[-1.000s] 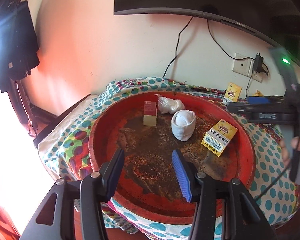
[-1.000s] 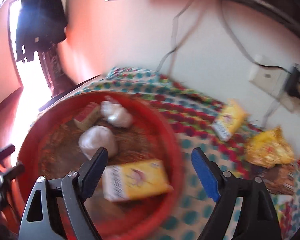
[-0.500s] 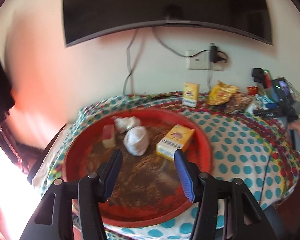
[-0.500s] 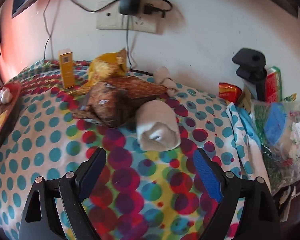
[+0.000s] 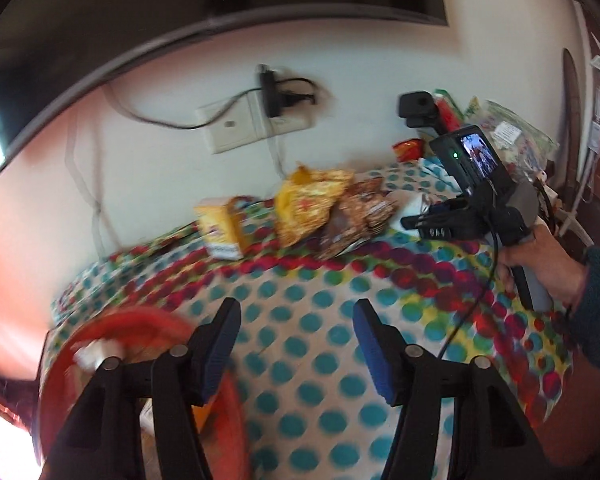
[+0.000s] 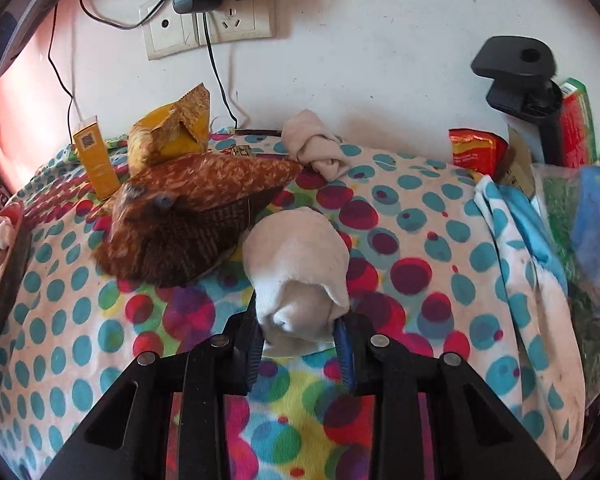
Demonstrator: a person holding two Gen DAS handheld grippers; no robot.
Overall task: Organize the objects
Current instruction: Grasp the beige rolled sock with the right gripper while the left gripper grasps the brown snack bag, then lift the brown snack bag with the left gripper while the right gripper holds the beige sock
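Note:
My right gripper [image 6: 300, 344] is shut on a rolled white sock [image 6: 300, 276] that lies on the polka-dot cloth [image 6: 420, 264]. A brown snack bag [image 6: 188, 220] lies just left of the sock, with a yellow bag [image 6: 172, 132] behind it. A second rolled sock [image 6: 316, 148] lies by the wall. My left gripper [image 5: 296, 340] is open and empty above the cloth, beside the red tray [image 5: 68, 364]. The right gripper body [image 5: 472, 208] shows at the right of the left wrist view. A yellow box [image 5: 222, 228] stands near the wall.
The red tray's edge [image 6: 4, 220] holds white rolled items at far left. A black stand [image 6: 528, 80], red snack packets [image 6: 476, 152] and a plastic bag [image 6: 580, 232] crowd the right. A wall socket [image 6: 208, 24] with plugs and cables is behind.
My right gripper moved forward and closed on the white sock. My left gripper swung right, away from the red tray, towards the cloth and snack bags.

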